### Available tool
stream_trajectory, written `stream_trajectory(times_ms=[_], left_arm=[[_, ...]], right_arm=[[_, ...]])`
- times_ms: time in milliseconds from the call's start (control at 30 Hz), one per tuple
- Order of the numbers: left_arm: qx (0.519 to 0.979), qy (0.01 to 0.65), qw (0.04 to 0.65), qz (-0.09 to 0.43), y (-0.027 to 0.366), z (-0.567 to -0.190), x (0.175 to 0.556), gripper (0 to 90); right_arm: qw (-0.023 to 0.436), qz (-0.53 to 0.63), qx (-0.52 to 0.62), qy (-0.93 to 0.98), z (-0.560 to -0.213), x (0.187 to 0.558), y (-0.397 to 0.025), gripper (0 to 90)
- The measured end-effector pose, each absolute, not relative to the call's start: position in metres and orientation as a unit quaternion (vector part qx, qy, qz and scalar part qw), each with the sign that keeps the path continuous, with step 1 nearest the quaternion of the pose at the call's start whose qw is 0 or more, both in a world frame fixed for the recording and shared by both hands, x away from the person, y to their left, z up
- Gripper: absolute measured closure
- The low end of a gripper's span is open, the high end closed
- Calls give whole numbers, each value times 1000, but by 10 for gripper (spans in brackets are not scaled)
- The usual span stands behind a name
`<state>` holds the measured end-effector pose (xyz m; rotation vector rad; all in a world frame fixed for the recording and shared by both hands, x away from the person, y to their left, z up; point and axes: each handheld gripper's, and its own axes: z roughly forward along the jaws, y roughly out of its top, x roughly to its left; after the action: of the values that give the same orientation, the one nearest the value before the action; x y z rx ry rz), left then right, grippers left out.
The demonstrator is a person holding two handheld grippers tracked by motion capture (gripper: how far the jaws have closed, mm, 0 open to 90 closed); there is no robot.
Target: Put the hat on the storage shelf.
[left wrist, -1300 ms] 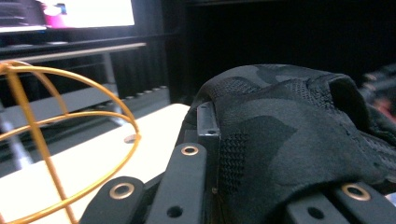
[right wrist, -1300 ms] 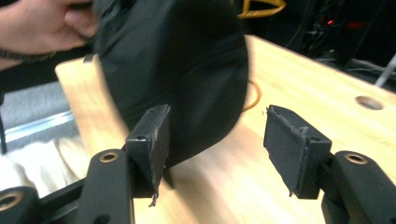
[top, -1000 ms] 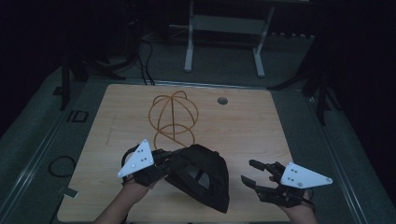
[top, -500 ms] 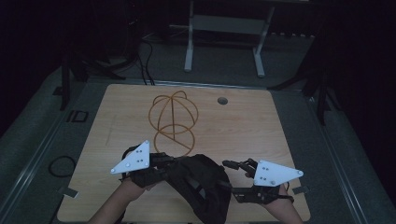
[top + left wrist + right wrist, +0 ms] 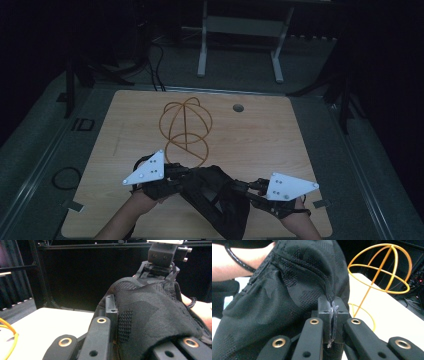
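Note:
A black mesh cap (image 5: 215,197) hangs just above the near edge of the wooden table (image 5: 280,145), held between both grippers. My left gripper (image 5: 181,175) grips the cap's left side; in the left gripper view the fabric (image 5: 150,312) drapes over the shut jaws (image 5: 113,317). My right gripper (image 5: 236,188) is shut on the cap's right edge, and a seam of the cloth (image 5: 287,290) is pinched between its pads (image 5: 333,311). A golden wire hat stand (image 5: 186,127) (image 5: 382,270) stands upright on the table behind the cap.
A small round grommet hole (image 5: 238,107) sits at the table's back. A white metal frame (image 5: 240,30) and dark cables lie on the floor beyond. A cable loop (image 5: 65,177) lies left of the table. A hand (image 5: 234,262) holds the left gripper.
My right gripper, open and apart from the cap a second ago, has moved left and shut on the cap's edge. The left gripper kept its hold and lifted the cap slightly.

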<state>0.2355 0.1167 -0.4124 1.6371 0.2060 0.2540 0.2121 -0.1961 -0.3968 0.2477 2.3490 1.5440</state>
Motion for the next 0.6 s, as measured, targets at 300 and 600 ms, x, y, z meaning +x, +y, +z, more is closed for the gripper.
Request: stream_trajectory(times_ms=[300,600], left_arm=[[739,105,650,139,114,-409,236,823],[751,143,618,183,118,-408,237,642]], right_arm=[[137,567,92,807,-390,211,-208,879],[151,577,111,795,-384,210,-225,879]])
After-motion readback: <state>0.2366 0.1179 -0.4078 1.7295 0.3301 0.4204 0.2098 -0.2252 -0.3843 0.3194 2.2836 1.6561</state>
